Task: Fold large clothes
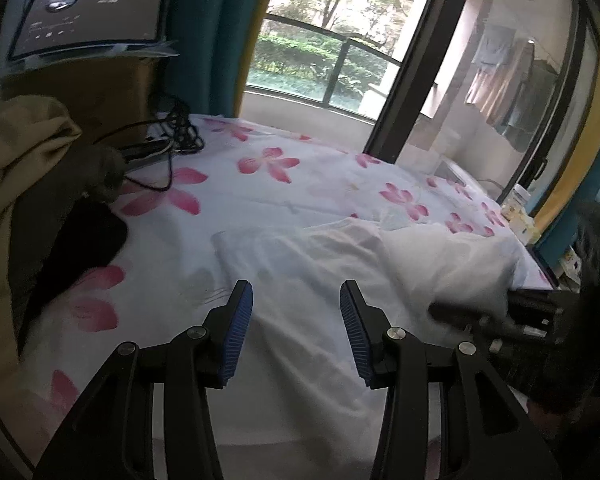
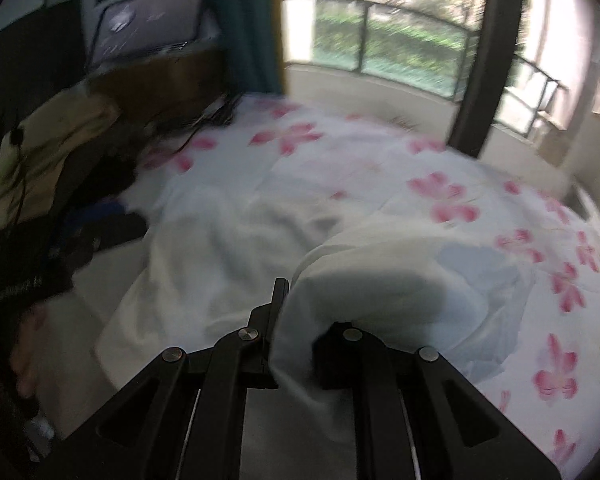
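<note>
A large white garment [image 1: 300, 272] lies spread on a bed with a white sheet printed with pink flowers [image 1: 268, 164]. My left gripper [image 1: 296, 308] is open and empty, hovering just above the garment's near part. My right gripper [image 2: 296, 320] is shut on a fold of the white garment [image 2: 220, 232], which drapes over its right finger and hides the fingertip. In the left wrist view the right gripper [image 1: 480, 312] shows at the right, with white cloth bunched in it and lifted off the bed.
Dark clothes [image 1: 80, 240] and an olive-tan cloth [image 1: 16, 152] lie at the bed's left. Black cables [image 1: 176, 136] and a laptop [image 1: 96, 12] on a brown box stand at the back left. A window with a railing is behind the bed.
</note>
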`<state>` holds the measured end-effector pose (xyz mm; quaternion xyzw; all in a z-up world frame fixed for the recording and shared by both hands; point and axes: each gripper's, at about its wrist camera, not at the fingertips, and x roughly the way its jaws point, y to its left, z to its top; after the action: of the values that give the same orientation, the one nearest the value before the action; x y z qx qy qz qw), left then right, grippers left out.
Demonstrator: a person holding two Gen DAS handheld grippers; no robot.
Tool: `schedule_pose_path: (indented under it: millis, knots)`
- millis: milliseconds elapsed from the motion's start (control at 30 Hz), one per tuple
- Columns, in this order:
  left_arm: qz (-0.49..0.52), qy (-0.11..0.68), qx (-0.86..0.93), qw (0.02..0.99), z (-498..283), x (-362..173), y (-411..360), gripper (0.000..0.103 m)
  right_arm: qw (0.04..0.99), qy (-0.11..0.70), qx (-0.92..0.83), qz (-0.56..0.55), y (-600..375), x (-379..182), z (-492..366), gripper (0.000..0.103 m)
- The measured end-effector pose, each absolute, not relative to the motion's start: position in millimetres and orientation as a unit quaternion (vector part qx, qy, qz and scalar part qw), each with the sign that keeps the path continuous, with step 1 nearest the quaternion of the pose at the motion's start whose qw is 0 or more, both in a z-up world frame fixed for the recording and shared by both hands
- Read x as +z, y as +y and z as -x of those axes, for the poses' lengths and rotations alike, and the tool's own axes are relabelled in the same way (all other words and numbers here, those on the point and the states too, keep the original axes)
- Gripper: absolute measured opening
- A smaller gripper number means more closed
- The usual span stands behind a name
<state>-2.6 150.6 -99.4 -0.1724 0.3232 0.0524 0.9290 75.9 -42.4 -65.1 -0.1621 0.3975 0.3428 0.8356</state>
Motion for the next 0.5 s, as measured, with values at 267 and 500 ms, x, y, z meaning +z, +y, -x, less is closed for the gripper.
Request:
schedule_pose_path:
  millis: [267, 500]
  knots:
    - [0.174, 0.338, 0.076, 0.922, 16.3, -106.0, 162.0, 0.047, 0.748, 0.446, 0.446, 0.204, -11.9, -94.8, -46.2, 0.054]
    - [0.168, 0.334, 0.073, 0.925, 16.5, -93.1, 156.3, 0.054, 0.725, 0.421, 0.507, 0.198, -13.6, -82.8, -21.5, 0.079]
